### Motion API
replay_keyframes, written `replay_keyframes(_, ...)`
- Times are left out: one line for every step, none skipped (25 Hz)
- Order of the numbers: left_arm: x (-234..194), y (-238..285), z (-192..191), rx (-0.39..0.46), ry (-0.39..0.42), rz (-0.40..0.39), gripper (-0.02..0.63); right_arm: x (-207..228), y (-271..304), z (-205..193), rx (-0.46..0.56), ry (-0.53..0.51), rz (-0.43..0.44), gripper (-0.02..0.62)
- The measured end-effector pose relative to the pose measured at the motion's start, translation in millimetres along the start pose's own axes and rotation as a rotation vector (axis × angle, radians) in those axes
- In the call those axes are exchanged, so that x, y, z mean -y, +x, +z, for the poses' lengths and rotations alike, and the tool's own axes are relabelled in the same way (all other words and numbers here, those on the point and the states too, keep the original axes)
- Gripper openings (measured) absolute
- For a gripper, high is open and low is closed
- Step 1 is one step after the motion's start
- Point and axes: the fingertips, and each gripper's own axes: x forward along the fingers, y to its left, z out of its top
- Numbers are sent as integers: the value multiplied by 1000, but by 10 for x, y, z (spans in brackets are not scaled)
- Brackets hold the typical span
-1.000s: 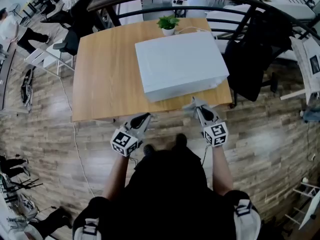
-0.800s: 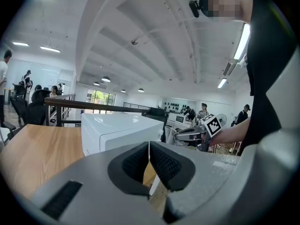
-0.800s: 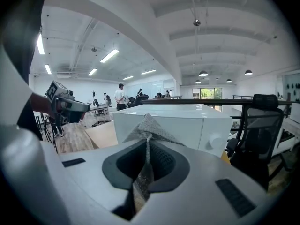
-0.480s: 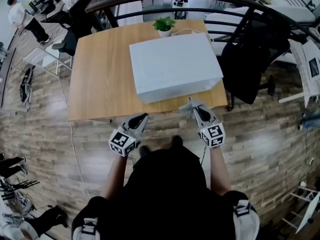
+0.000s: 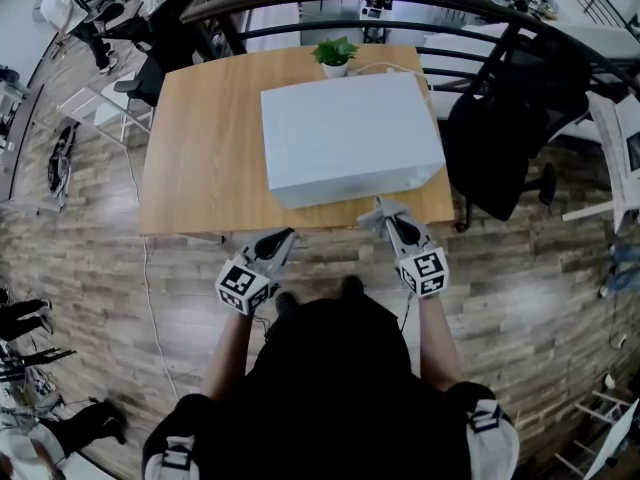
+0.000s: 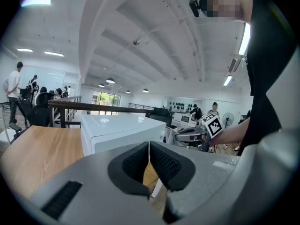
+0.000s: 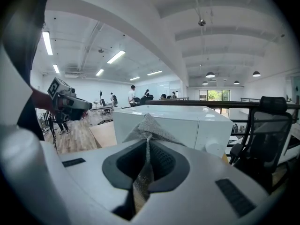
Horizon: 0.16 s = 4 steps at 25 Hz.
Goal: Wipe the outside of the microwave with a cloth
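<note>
Little has changed since a second ago: both claws sit almost where they were, off the near edge of the tabletop point(image 5: 200, 158), and the microwave point(image 5: 350, 133) lies slightly further left in the head view (your head shifted, the box did not). The people at the far upper left have moved along.

Your forearms reach forward from your body, elbows bent, with each marker cube facing up. The left claw point(image 5: 287, 236) angles forward and to the right, its tip over the wooden floor point(image 5: 90, 258) just short of the tabletop's edge. Its own view shows the jaws pressed together with nothing between them.

The right claw point(image 5: 381, 209) angles forward and to the left, its tip at the tabletop's near edge, just below the microwave's near right corner. Its jaws are clamped on the cloth point(image 7: 147, 128), a grey mesh that rises in a peak past the jaw tips and trails down between them. Whether the cloth touches the microwave cannot be told.

The white microwave stands on the right half of the tabletop, with a potted plant point(image 5: 335, 51) just behind it.
</note>
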Motion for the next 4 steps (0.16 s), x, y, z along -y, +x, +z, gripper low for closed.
replay_keyframes(4, 14, 6, 1, 3, 4, 9, 16, 11, 3, 6, -5, 6, 12)
replay_keyframes(8, 31, 10, 1, 4, 8, 9, 34, 25, 3, 14, -11, 13, 12)
replay_keyframes(14, 50, 12, 1, 4, 11, 9, 53, 40, -3, 23, -17, 20, 12)
replay_keyframes(20, 69, 14, 0, 4, 14, 9, 74, 55, -13, 32, -22, 28, 12)
